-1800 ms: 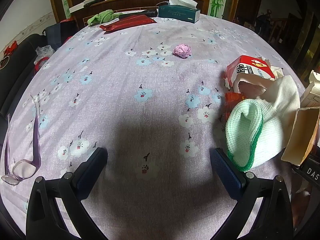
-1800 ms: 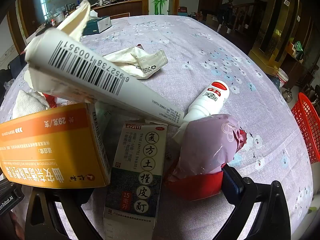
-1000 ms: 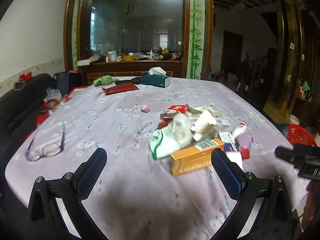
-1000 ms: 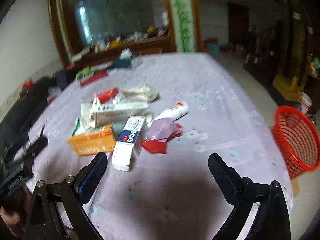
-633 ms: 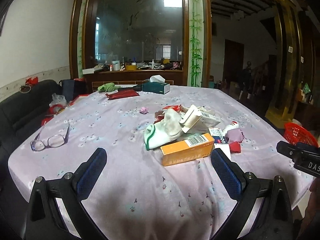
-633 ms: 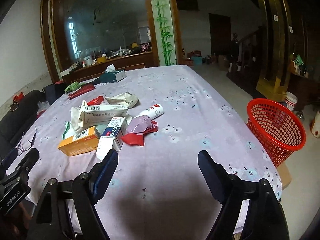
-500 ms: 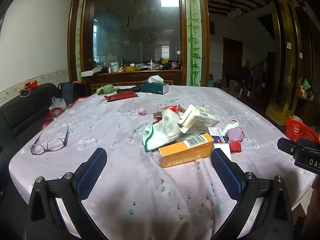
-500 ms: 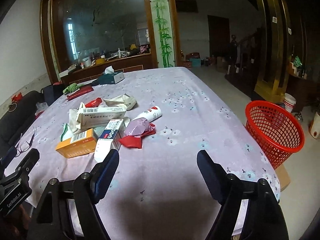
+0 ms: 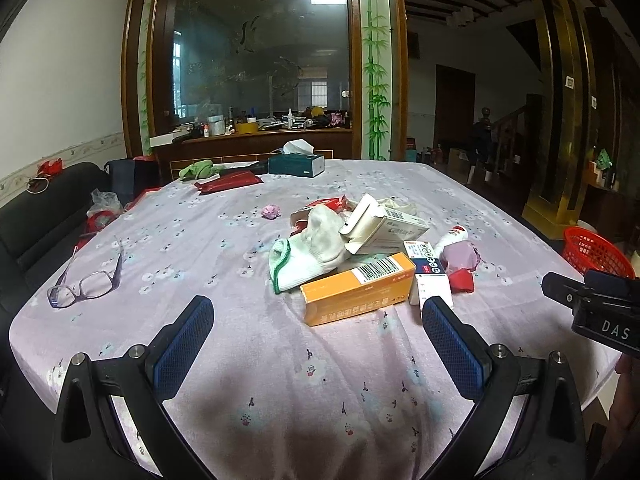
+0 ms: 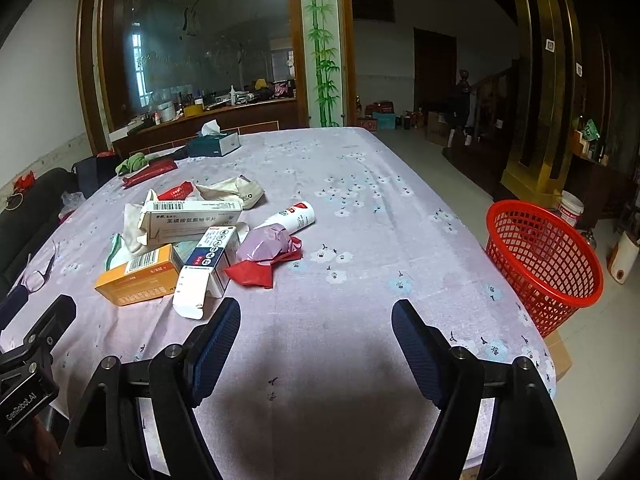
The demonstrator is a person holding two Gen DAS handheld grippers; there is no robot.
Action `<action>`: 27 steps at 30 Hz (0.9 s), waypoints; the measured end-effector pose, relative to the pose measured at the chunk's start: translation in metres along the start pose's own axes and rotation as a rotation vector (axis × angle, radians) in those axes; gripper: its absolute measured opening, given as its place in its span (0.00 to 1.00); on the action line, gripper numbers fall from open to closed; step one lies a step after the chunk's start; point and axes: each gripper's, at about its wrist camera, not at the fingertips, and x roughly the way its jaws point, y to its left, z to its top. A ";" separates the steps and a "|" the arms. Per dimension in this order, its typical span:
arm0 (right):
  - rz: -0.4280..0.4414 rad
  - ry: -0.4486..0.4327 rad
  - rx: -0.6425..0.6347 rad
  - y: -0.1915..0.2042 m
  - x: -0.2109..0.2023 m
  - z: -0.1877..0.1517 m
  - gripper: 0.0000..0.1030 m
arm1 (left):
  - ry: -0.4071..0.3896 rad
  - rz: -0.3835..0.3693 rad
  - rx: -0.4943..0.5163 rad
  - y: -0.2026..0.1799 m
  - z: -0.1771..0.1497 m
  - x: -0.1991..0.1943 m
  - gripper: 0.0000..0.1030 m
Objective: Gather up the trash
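Trash pile, on table [image 9: 224,248] with lilac flowered cloth; landmark: orange box [image 9: 357,288].

- Left gripper [image 9: 318,320]: fingers spread wide, holding nothing, above the near cloth; orange box just beyond the gap, apart from both pads.
- Right gripper [image 10: 316,320]: fingers likewise apart and empty, to the right of the orange box [image 10: 138,276], not touching it.
- Behind the box: white sock with green cuff [image 9: 310,252], white carton [image 9: 386,228].
- Right of it: blue-and-white carton [image 10: 208,264], red wrapper [image 10: 256,272] under a lilac bag [image 10: 266,244], white bottle [image 10: 288,218].
- Well left: spectacles [image 9: 86,280].

Right wrist view alone shows the whole red basket [image 10: 544,264] off the table's right edge, apparently on the floor; left wrist view catches only its rim.
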 end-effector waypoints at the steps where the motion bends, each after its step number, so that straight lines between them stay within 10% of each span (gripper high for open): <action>1: -0.001 0.001 -0.001 0.000 0.000 0.000 0.79 | 0.001 -0.002 0.002 0.000 0.000 0.000 1.00; 27: 0.000 0.036 -0.014 0.003 0.007 -0.003 0.73 | 0.025 -0.023 0.016 0.000 -0.002 0.005 1.00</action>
